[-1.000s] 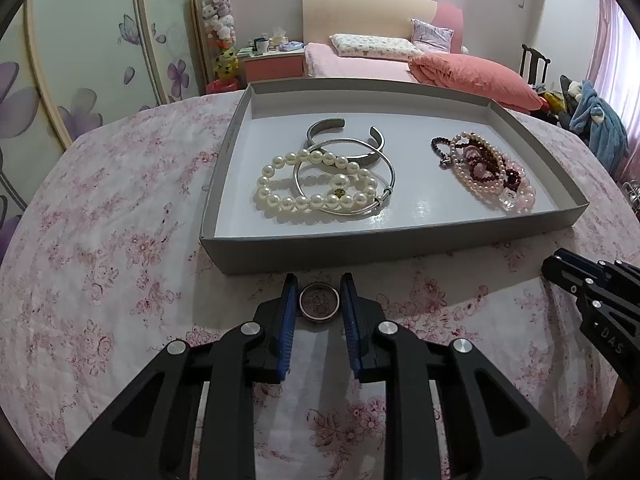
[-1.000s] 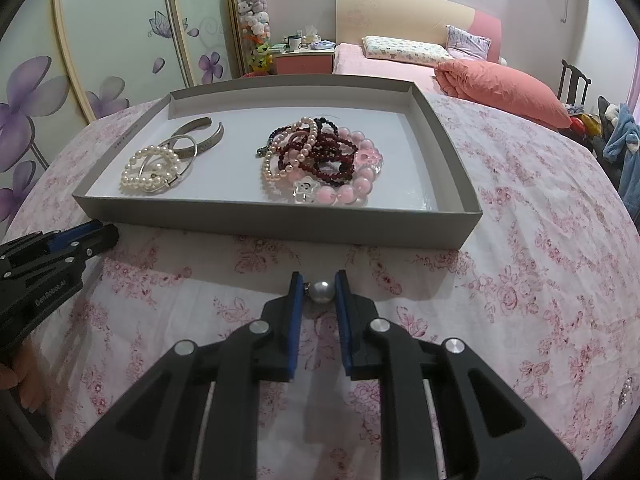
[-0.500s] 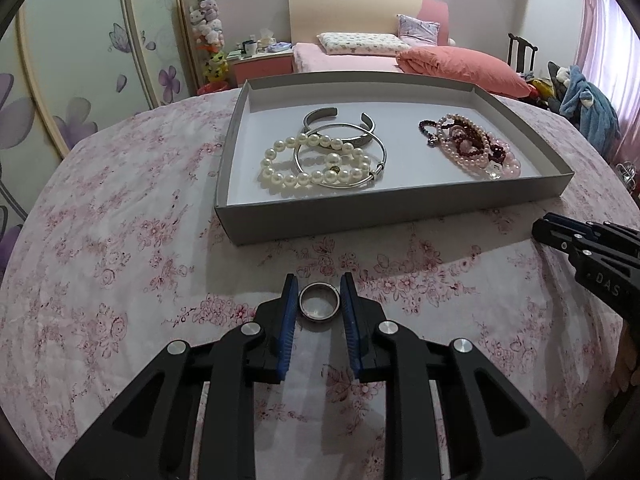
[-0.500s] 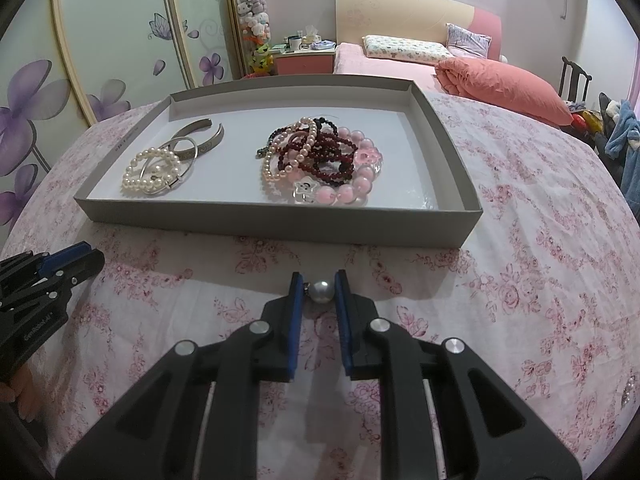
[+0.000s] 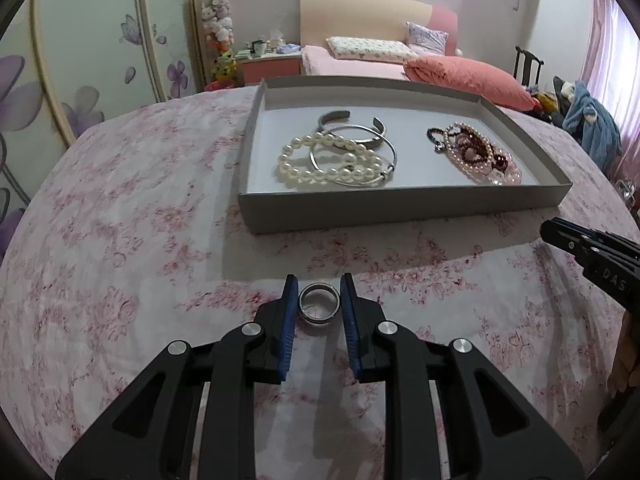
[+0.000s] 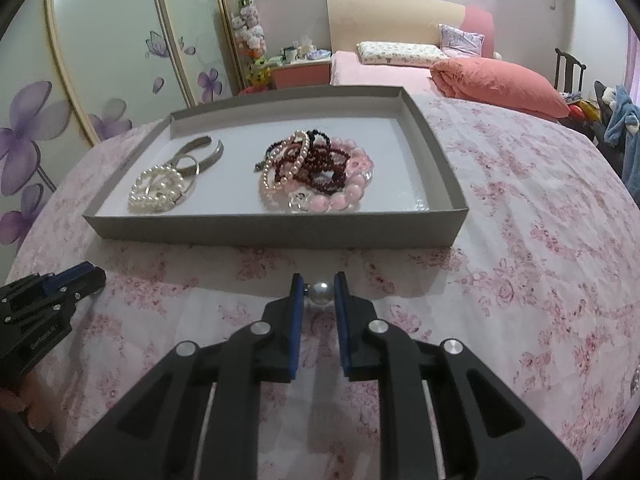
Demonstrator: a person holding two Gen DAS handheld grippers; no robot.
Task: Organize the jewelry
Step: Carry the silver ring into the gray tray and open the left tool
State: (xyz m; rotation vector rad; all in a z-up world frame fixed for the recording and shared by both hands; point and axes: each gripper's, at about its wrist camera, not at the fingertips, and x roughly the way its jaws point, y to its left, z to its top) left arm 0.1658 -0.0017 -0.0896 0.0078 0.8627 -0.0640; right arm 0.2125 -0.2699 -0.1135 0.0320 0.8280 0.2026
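Jewelry held in both grippers, short of the shallow grey cardboard tray (image 5: 400,210).
Left gripper (image 5: 319,306) clamps a silver band ring (image 5: 319,309); right gripper (image 6: 319,293) pinches a silver pearl stud (image 6: 321,293). Likely next: carry each over the tray's near wall and release.

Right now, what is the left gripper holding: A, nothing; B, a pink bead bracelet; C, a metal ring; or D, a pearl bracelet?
C: the left gripper is shut on a metal ring, pinched between its blue pads above the floral cloth, short of the tray.
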